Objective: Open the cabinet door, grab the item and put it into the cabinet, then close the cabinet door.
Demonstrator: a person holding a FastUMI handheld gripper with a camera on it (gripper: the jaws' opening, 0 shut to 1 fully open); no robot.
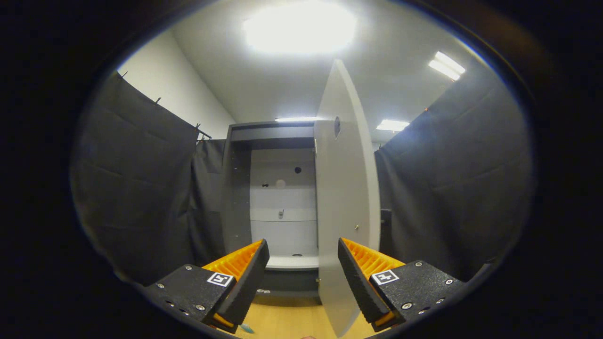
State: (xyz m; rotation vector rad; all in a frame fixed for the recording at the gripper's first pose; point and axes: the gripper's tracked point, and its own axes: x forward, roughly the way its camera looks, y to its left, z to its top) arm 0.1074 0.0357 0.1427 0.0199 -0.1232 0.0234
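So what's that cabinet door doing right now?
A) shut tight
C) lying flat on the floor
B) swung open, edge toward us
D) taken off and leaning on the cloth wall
B: the cabinet door stands swung open, edge-on just beyond the open, empty claw, so the cabinet shows its pale inside.

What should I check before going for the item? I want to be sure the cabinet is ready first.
1. Cabinet door open: ok, swung out edge-on beyond the fingers.
2. Gripper empty: ok, fingers spread apart with nothing between them.
3. Room inside the cabinet: ok, its bottom shelf looks bare.
4. Door clear of the gripper: cannot tell, its lower edge passes close by one finger.
5. Item located: cannot tell, only a small bluish thing peeks out below a finger on the table.
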